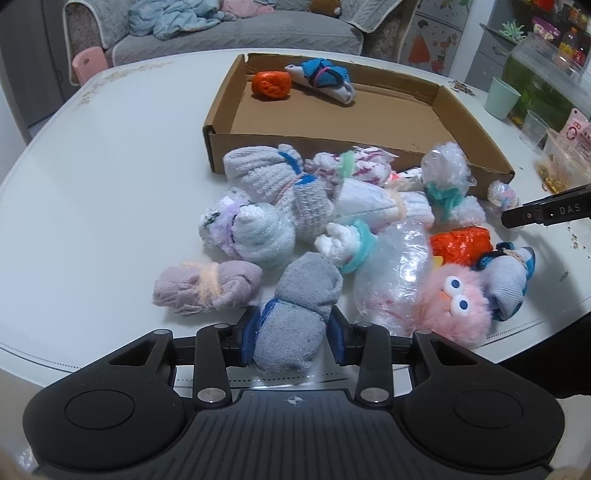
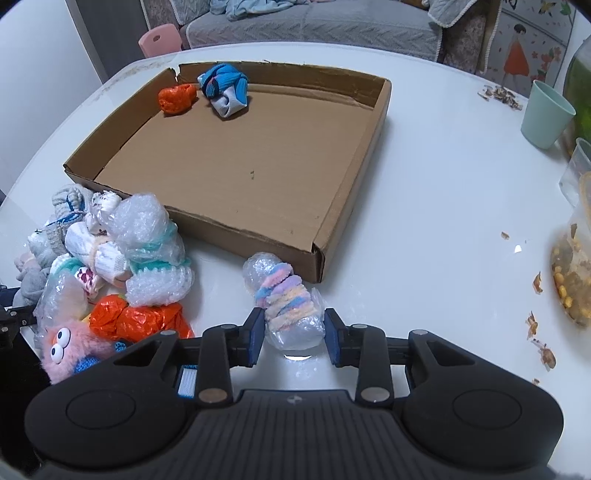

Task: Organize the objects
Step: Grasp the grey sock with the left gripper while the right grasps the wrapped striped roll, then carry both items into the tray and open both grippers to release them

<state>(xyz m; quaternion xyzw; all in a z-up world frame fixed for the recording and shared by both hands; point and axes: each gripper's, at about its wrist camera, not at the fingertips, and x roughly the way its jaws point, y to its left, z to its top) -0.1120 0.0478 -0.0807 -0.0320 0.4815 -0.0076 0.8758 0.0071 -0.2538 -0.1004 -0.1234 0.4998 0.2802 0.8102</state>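
Note:
My left gripper (image 1: 293, 332) is shut on a grey rolled sock bundle (image 1: 299, 314) at the near edge of a pile of several wrapped bundles (image 1: 332, 206) on the white table. My right gripper (image 2: 293, 334) is shut on a bubble-wrap bundle with a pastel fuzzy band (image 2: 288, 306), just in front of the near right corner of a shallow cardboard tray (image 2: 258, 236). An orange bundle (image 2: 176, 98) and a blue sock bundle (image 2: 224, 88) lie in the tray's far corner. A pink fuzzy toy with eyes (image 1: 454, 302) lies at the pile's near right.
A mint cup (image 2: 546, 114), a clear cup (image 2: 576, 173) and a clear container of food (image 2: 572, 280) stand along the table's right side, with crumbs (image 2: 535, 328) scattered nearby. A grey sofa (image 1: 229, 33) and a pink chair (image 1: 88, 64) lie beyond the table.

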